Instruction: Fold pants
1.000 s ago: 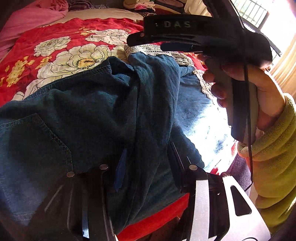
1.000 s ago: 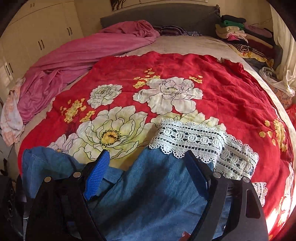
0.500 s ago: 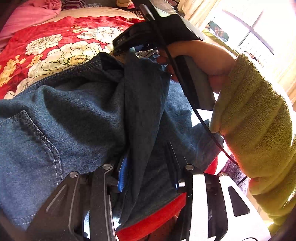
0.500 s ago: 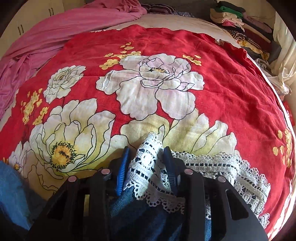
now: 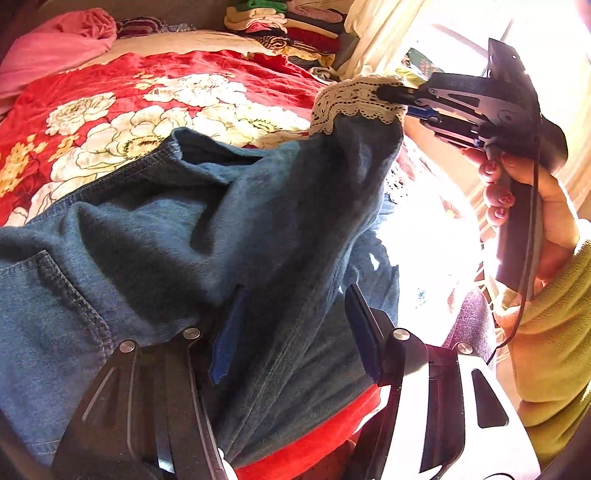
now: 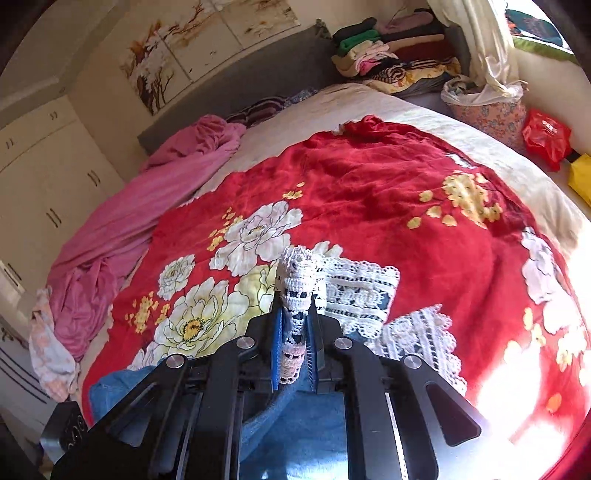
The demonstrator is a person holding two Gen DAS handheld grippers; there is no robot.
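Left wrist view: denim pants [image 5: 155, 229] lie bunched on a red floral blanket [image 5: 155, 92], folded clothes [image 5: 288, 26] stacked by the headboard, pink sheet [image 5: 55, 48] at left. Left gripper [image 5: 295, 328] sits half open around a raised denim fold; pads look clear of the cloth, hard to be sure. Right gripper [image 6: 293, 343] is clamped on the white lace cuff [image 6: 299, 280], now lifted off the blanket, higher than half a second ago. Second lace cuff [image 6: 362, 291] stays flat beside it. Sun glare washes out the right edge.
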